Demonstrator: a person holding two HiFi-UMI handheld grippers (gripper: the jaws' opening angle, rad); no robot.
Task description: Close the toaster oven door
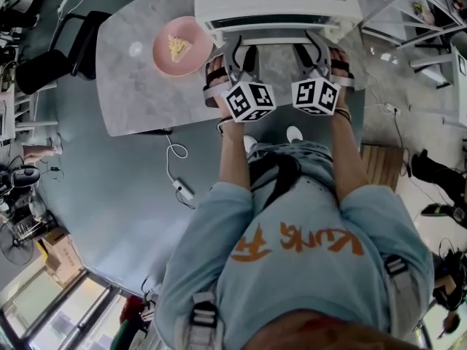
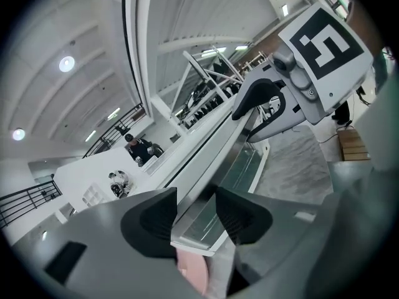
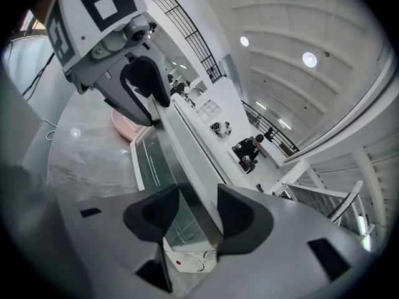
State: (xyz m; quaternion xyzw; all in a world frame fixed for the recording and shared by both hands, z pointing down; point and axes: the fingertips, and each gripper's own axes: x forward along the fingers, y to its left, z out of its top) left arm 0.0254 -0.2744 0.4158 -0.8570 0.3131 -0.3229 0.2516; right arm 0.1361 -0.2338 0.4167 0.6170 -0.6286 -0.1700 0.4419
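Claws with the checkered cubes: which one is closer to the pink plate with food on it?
The left claw, on the head view's left. The round pink plate sits right beside it; the right claw is farther away.

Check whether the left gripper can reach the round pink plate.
Probably yes: the round pink plate sits just beside the left gripper, nothing between; its open jaws first must back off the white toaster oven's door.
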